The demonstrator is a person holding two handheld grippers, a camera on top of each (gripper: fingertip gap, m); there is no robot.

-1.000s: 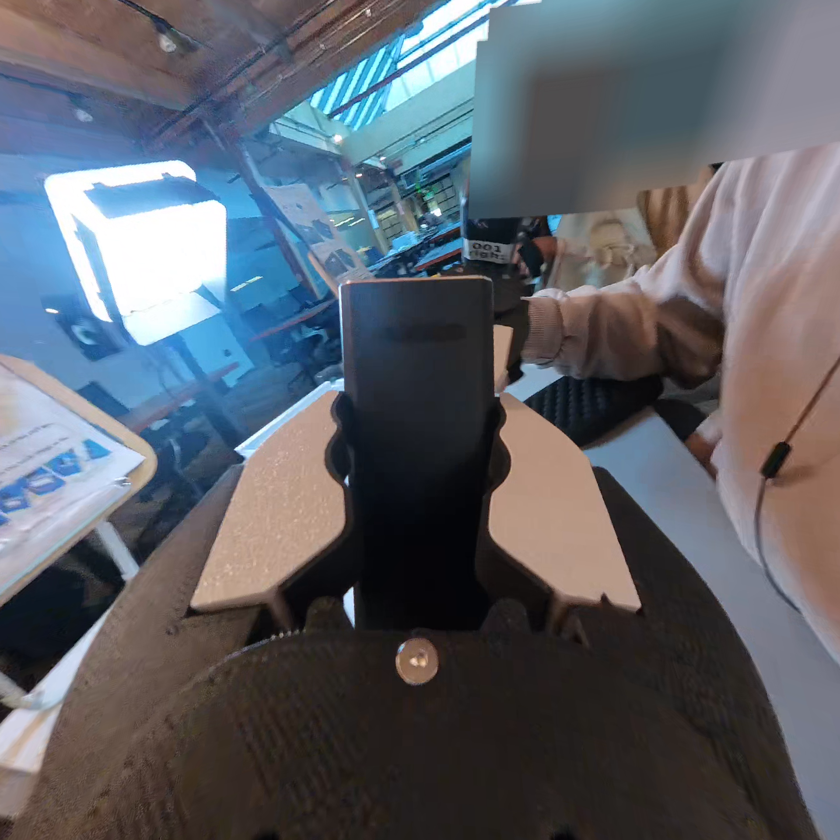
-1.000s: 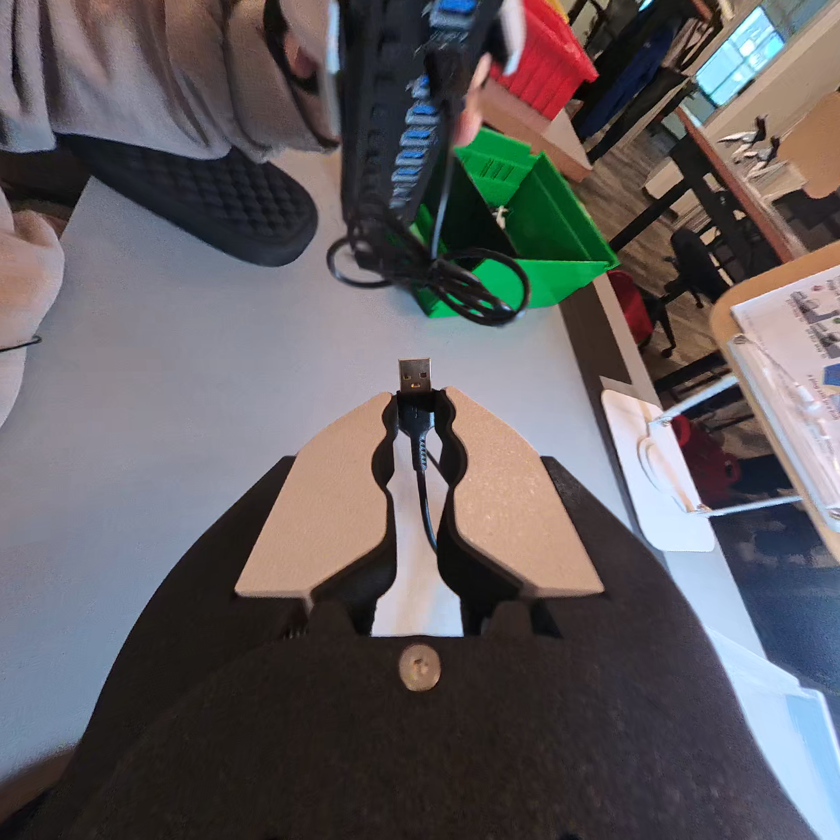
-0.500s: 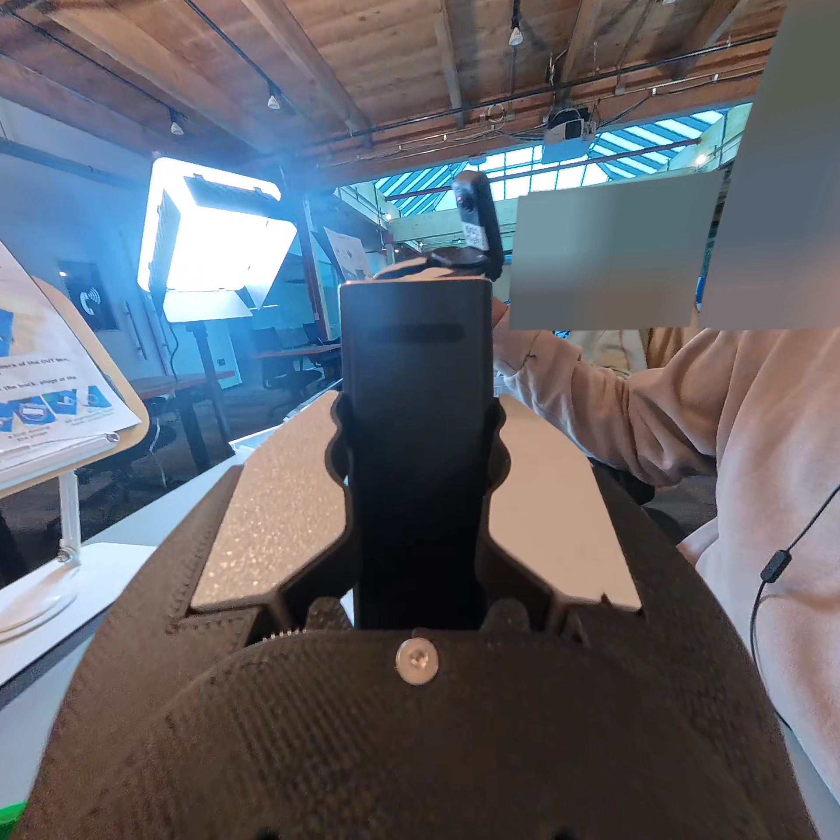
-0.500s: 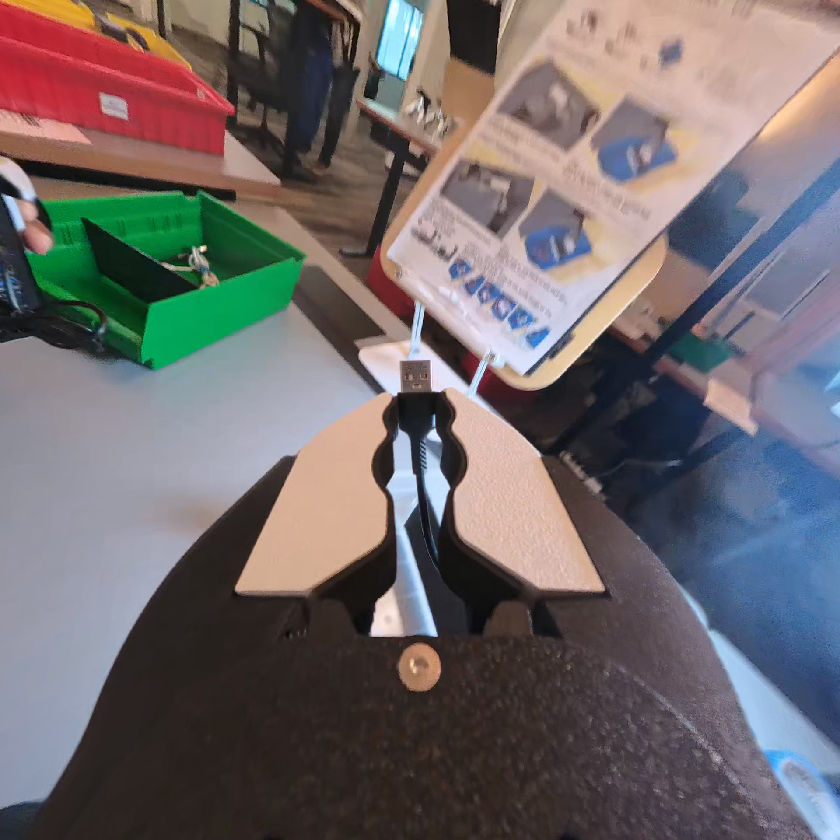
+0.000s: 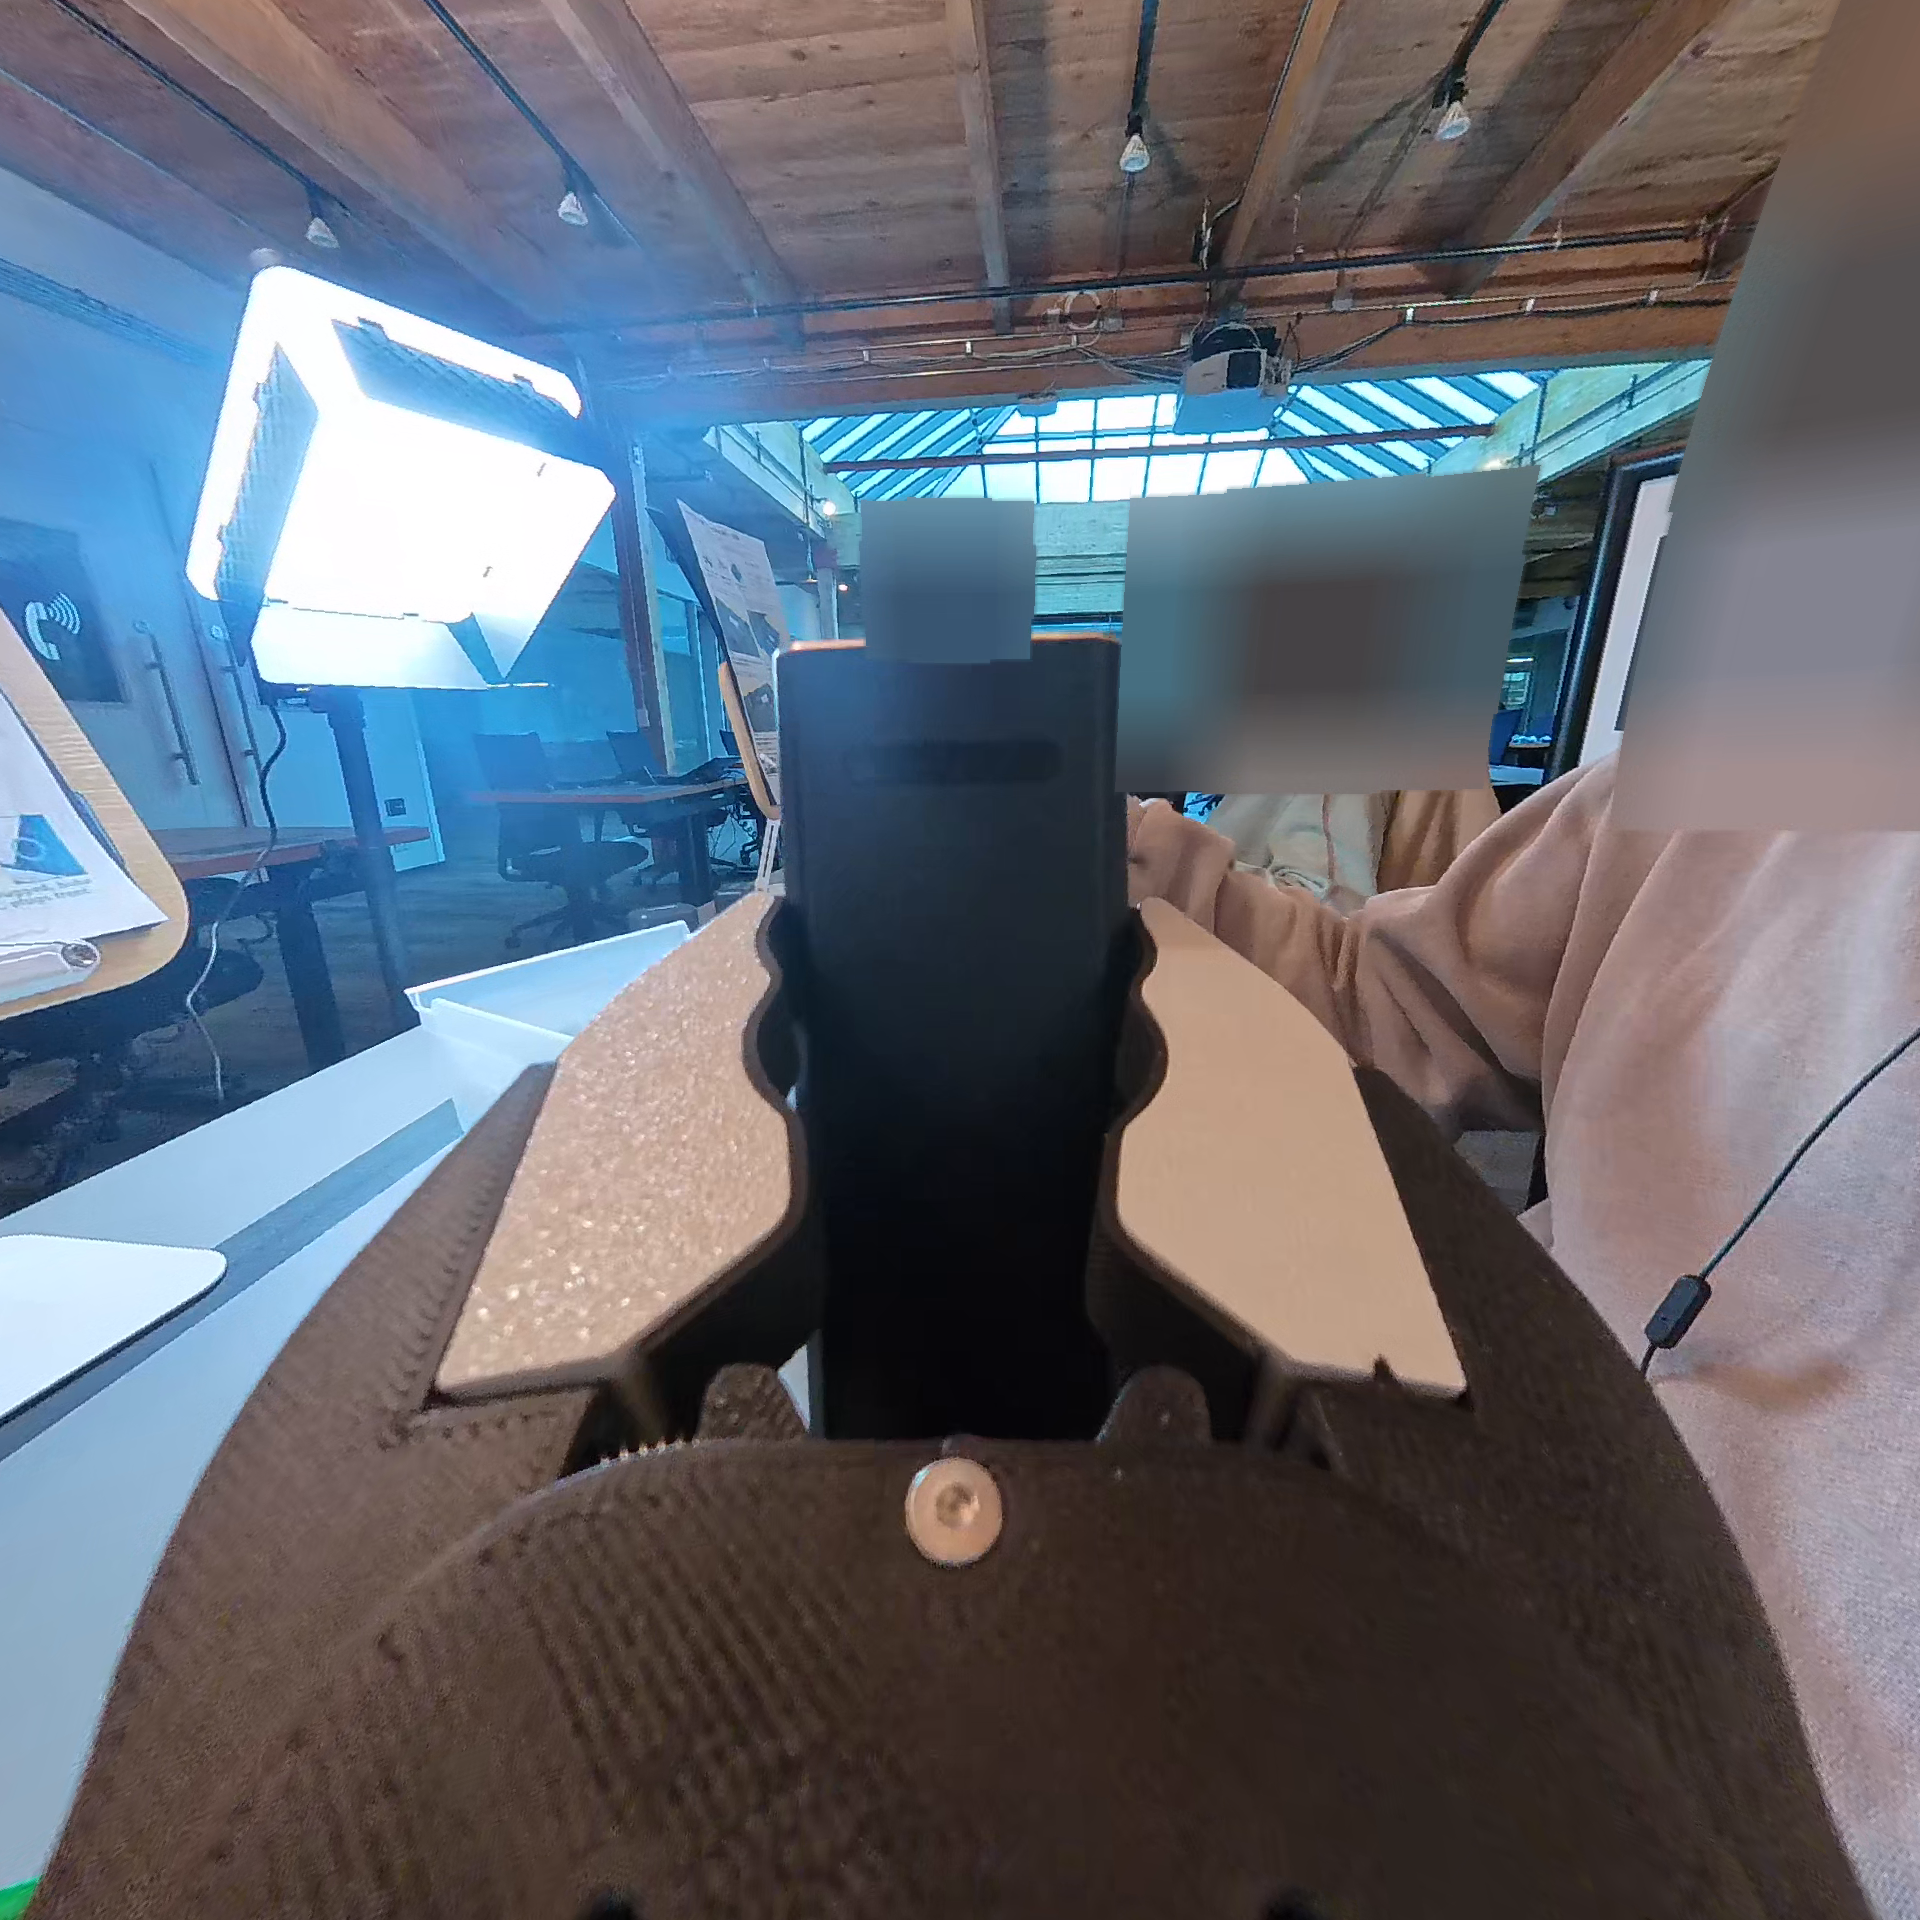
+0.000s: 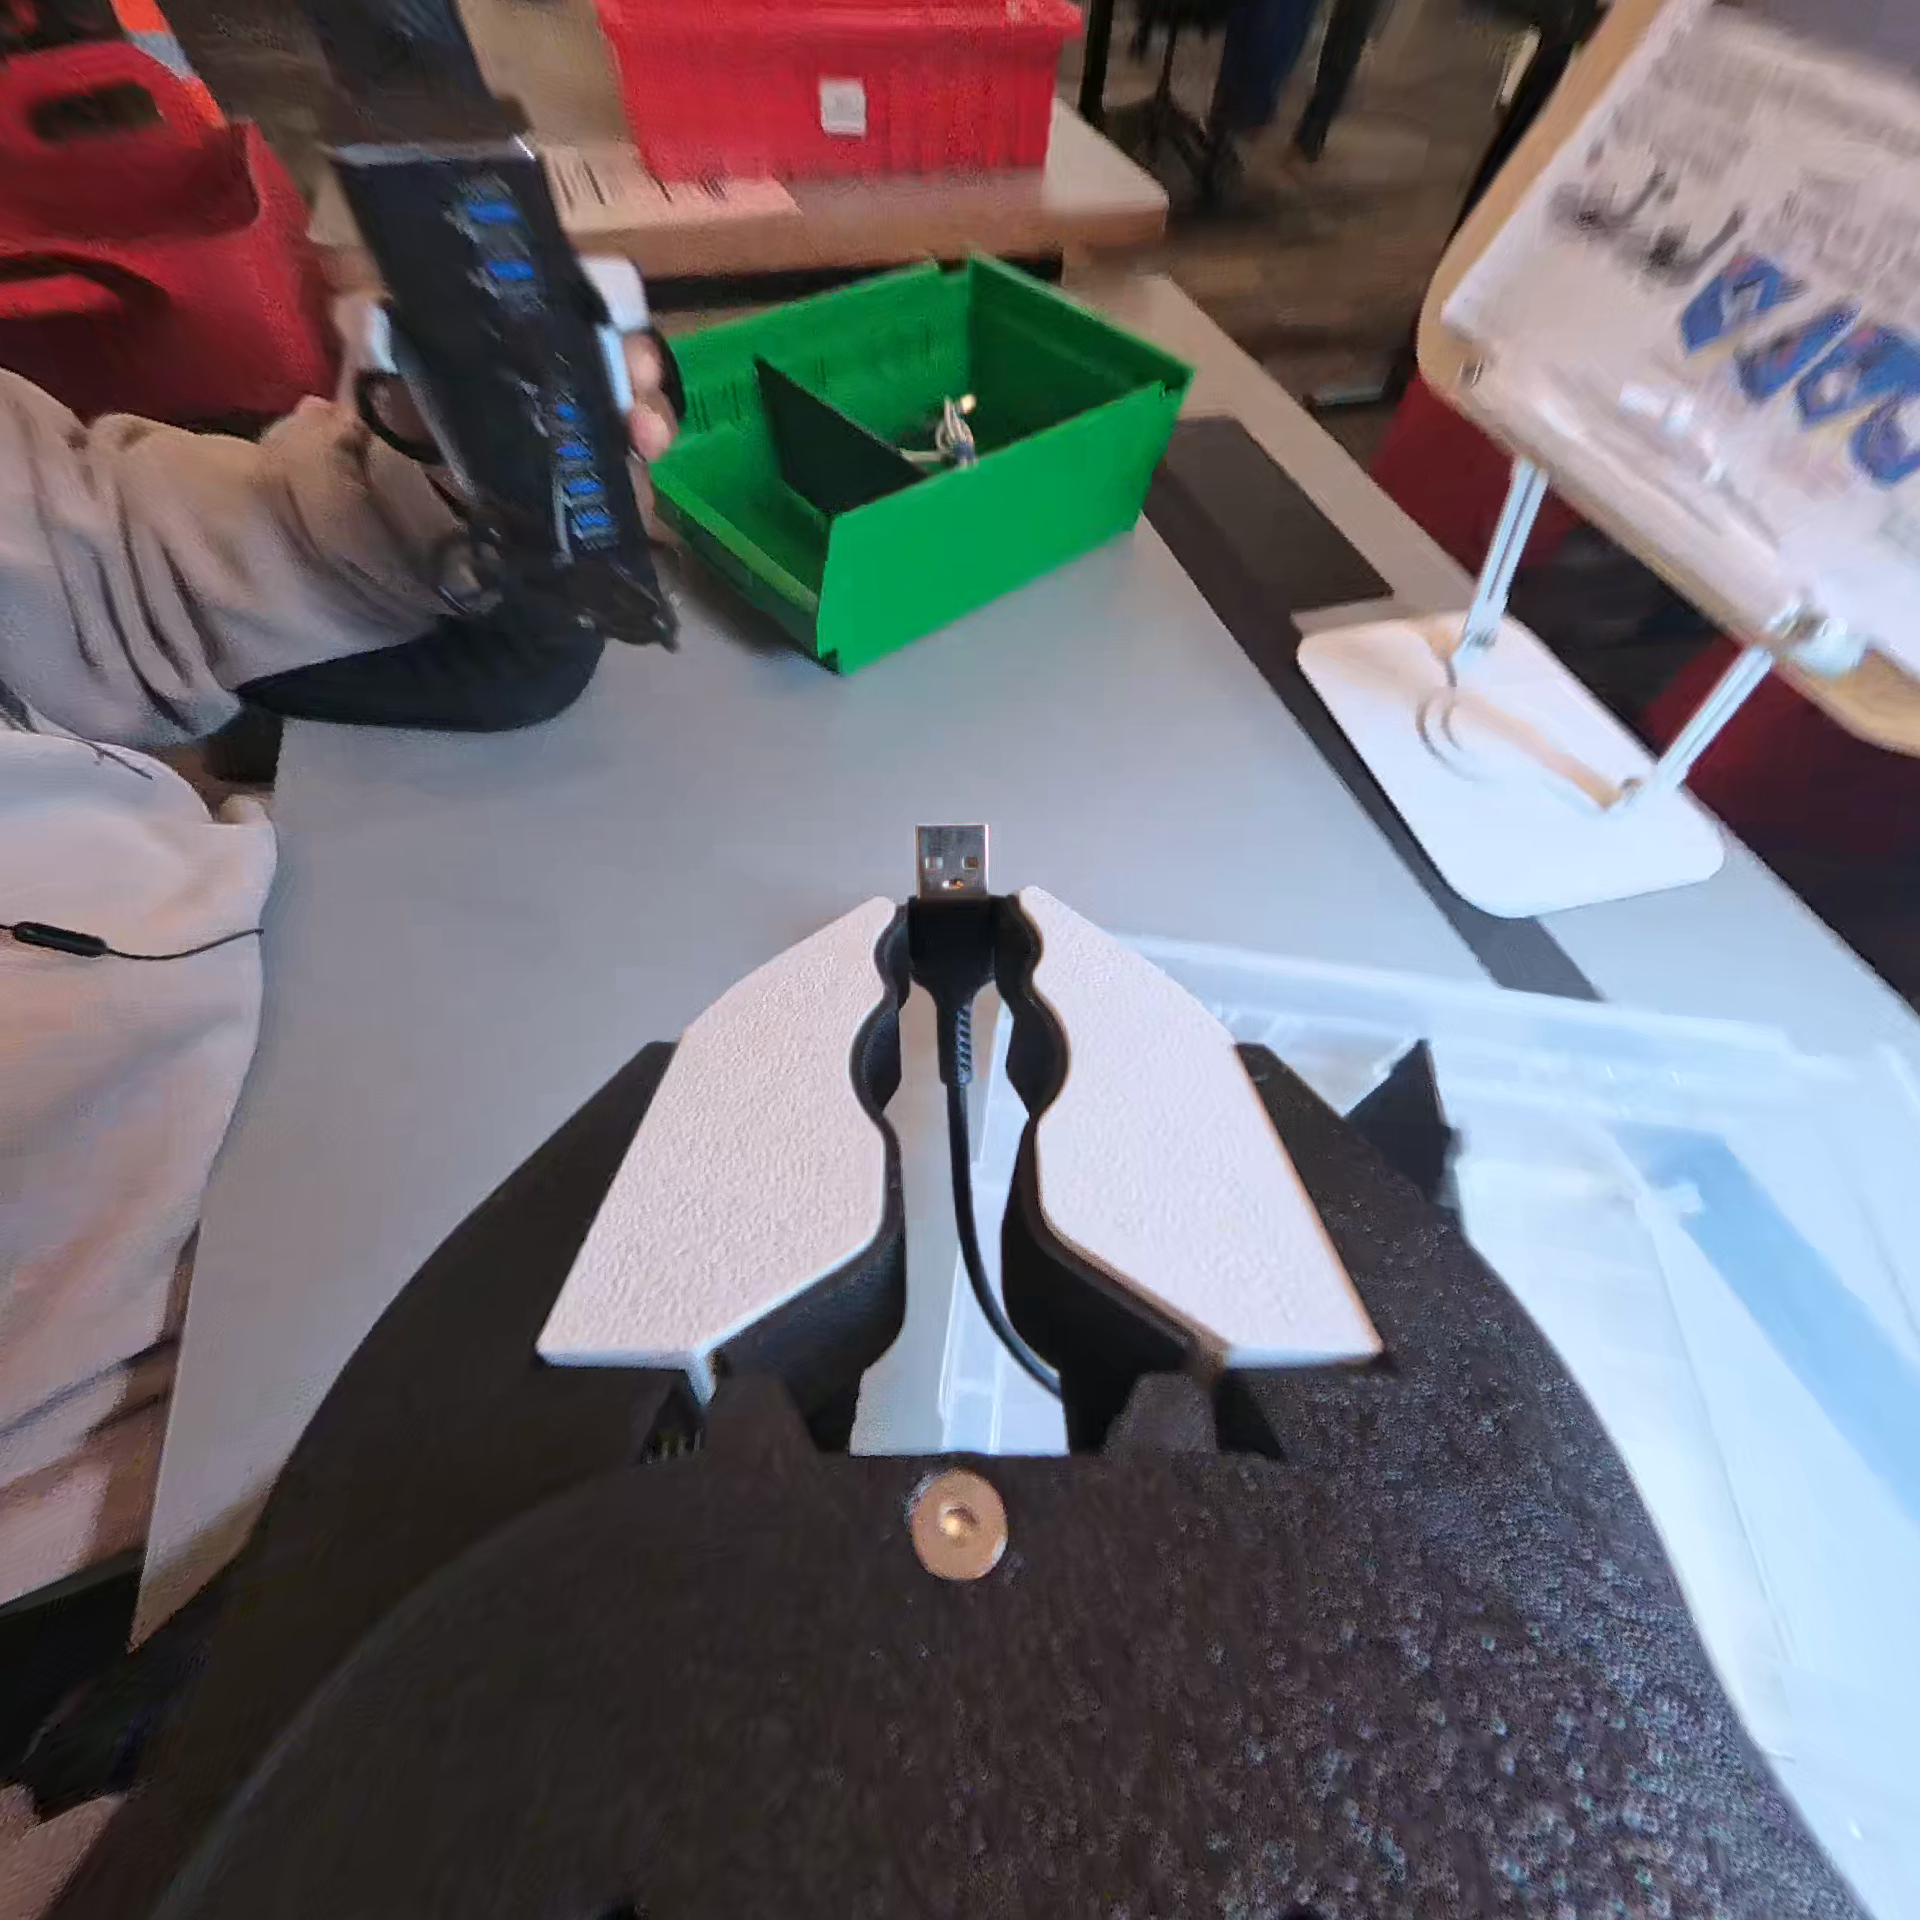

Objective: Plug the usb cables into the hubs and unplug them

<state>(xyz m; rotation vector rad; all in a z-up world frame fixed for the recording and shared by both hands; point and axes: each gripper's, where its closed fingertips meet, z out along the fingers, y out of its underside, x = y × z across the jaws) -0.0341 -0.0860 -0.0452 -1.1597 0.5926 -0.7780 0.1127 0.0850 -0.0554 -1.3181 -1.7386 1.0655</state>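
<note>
The usb cable sits at the centre of the right wrist view, its black plug body pinched between the fingers of the right gripper; the metal tip juts past them, long axis in line with the fingers and aimed up the frame, presumably so it can be driven straight into a port. The cord trails back between the fingers. The hub, a long black bar with blue ports, is in the upper left of that view, well apart from the plug, tilted with its upper end leaning left. In the left wrist view the hub stands lengthwise between the left gripper fingers, which clamp its sides, likely to steady it for insertion. A green bin rests on the grey bench beyond.
</note>
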